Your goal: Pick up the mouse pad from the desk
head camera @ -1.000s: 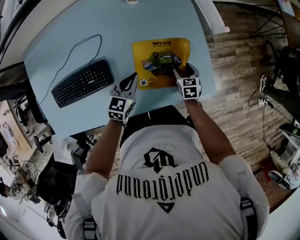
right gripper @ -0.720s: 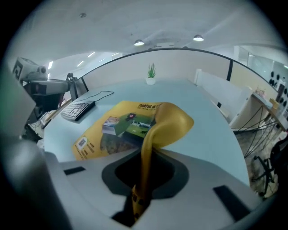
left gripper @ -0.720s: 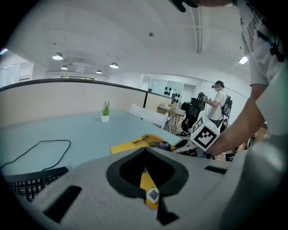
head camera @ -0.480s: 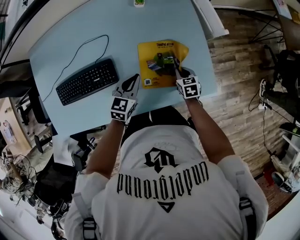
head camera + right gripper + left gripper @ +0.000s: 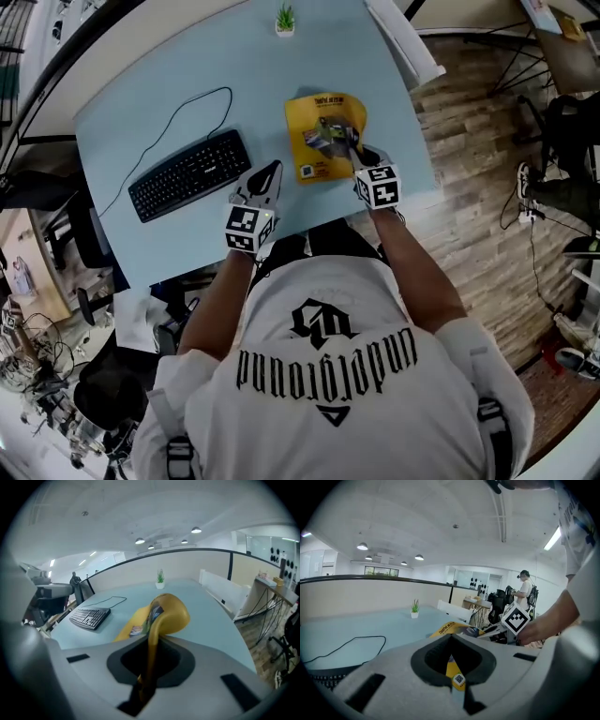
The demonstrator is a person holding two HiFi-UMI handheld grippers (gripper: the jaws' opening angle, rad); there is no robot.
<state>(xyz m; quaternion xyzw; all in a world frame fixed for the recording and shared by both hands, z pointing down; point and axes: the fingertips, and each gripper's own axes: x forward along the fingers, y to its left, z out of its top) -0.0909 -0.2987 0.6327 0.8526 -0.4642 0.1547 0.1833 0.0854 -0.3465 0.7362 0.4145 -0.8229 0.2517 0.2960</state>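
Observation:
The yellow mouse pad lies on the pale blue desk with its right side lifted and curled over to the left. My right gripper is shut on that right edge. In the right gripper view the pad rises from between the jaws of my right gripper and bends over. My left gripper hovers just left of the pad, shut, holding nothing and apart from it. Past my left gripper the pad shows beyond the jaws.
A black keyboard with a looping cable lies left of the pad. A small potted plant stands at the desk's far edge, a white panel at its far right corner. Wooden floor lies to the right. Another person stands far off.
The pad lay flat before. Its right side has come up and folded over with my right gripper, which rose. My left gripper also lifted off the desk.

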